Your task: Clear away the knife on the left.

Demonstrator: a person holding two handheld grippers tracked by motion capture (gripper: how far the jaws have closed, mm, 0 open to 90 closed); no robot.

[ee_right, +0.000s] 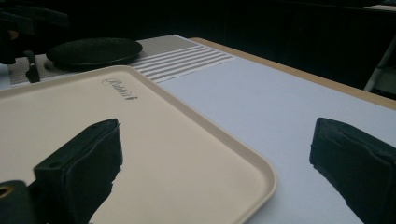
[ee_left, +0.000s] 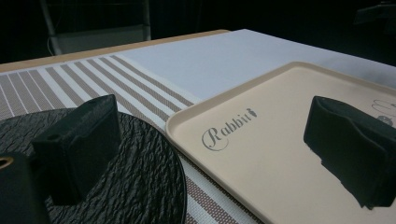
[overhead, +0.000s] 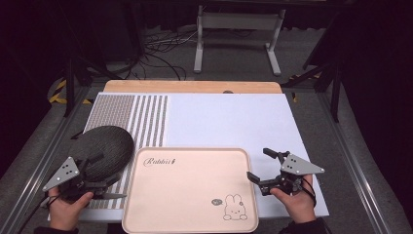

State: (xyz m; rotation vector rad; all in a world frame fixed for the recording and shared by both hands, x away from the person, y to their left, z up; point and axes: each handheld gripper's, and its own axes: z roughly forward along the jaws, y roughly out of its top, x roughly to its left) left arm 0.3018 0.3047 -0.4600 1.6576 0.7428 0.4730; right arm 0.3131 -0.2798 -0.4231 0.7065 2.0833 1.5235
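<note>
Tray (overhead: 195,190) flat on table (overhead: 229,122) between both grippers, plate (overhead: 104,148) just beside its left edge. Left gripper (overhead: 104,187) released, fingers (ee_left: 79,140) spread wide, one over plate, other over tray's left rim. Right gripper (overhead: 263,165) likewise released, fingers (ee_right: 79,168) straddling tray's right rim, gripping nothing.

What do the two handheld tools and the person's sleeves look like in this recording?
Both the left tool and the right tool are black, with two blocky black jaws and a grey three-cornered plate dotted with small holes on top. A dark cable loops by the right hand. The sleeves at the wrists are dark.
</note>
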